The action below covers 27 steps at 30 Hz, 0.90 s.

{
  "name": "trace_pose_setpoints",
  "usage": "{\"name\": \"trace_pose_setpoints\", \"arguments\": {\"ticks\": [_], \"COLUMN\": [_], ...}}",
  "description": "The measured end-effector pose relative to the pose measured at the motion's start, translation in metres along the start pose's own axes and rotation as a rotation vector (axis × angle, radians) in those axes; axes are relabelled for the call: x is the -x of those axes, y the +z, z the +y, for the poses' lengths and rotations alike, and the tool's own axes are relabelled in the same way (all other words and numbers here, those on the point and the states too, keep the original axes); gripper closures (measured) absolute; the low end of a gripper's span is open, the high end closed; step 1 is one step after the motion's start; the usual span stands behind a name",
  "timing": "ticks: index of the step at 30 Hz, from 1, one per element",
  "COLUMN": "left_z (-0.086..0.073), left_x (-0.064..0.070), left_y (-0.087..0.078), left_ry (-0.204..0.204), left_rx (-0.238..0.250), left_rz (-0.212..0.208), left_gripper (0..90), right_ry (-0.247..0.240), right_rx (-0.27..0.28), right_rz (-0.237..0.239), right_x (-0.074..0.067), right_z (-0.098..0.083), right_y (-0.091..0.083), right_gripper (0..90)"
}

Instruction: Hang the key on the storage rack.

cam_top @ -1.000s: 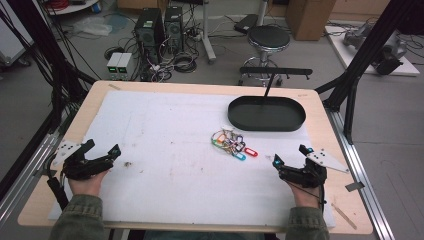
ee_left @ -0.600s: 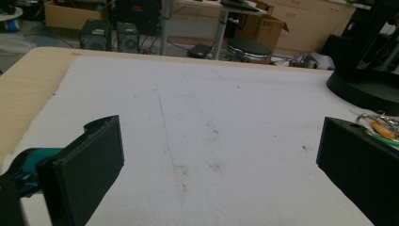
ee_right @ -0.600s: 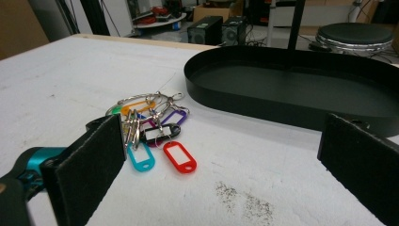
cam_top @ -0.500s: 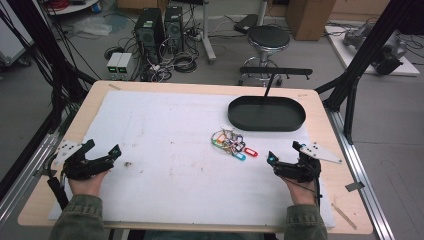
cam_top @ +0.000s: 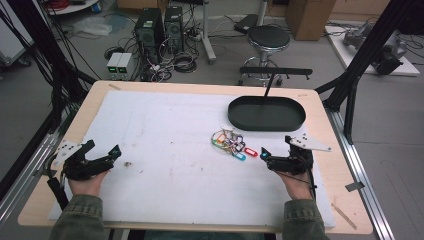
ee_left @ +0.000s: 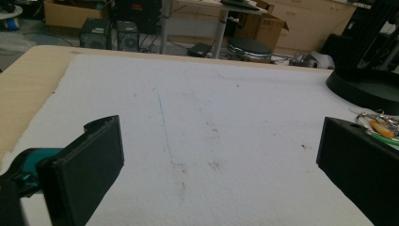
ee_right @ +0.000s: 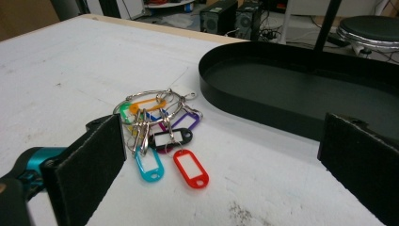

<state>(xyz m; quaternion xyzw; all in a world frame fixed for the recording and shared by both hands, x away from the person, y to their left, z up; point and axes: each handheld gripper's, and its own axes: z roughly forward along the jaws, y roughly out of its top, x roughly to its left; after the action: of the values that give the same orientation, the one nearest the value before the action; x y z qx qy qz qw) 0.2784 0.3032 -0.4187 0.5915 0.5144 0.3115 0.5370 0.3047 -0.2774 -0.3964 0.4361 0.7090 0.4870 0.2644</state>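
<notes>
Now slid leftward, right gripper point(cam_top: 263, 155) closer to the bunch of coloured plastic key tags on wire rings point(cam_top: 231, 142) — jaws spread, empty. Probably lining up a grab. Left gripper point(cam_top: 114, 153) unmoved — likewise spread, empty.

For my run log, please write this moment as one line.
right claw: open, near key tags | left claw: open, apart | tray: empty

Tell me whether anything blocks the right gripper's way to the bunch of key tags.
Nothing visible does. The right gripper stands open just short of the bunch of key tags, with only bare white mat between them. The black oval tray lies beyond the tags, off that path.
</notes>
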Motion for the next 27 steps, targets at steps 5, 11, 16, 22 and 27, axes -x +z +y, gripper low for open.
{"name": "trace_pose_setpoints", "arguments": {"ticks": [5, 11, 16, 22, 27], "left_z": [0.0, 0.0, 0.0, 0.0, 0.0], "left_x": [0.0, -0.001, -0.001, -0.001, -0.002], "left_y": [0.0, 0.0, 0.001, 0.001, 0.002], "left_ry": [0.0, -0.009, -0.013, -0.017, -0.023], "left_rx": [-0.004, -0.001, -0.002, -0.003, -0.002], "left_rz": [-0.002, -0.005, -0.007, -0.009, -0.013], "left_gripper": [1.7, 1.7, 1.7, 1.7, 1.7], "right_ry": [-0.009, -0.012, -0.043, -0.034, -0.05], "right_rx": [-0.009, -0.031, -0.041, -0.089, -0.14], "right_rz": [0.01, 0.025, 0.028, 0.055, 0.078], "right_x": [-0.002, -0.005, -0.009, -0.011, -0.015], "right_z": [0.009, 0.018, 0.024, 0.028, 0.029], "right_y": [0.007, 0.018, 0.026, 0.041, 0.055], "right_gripper": [0.4, 0.4, 0.4, 0.4, 0.4]}}
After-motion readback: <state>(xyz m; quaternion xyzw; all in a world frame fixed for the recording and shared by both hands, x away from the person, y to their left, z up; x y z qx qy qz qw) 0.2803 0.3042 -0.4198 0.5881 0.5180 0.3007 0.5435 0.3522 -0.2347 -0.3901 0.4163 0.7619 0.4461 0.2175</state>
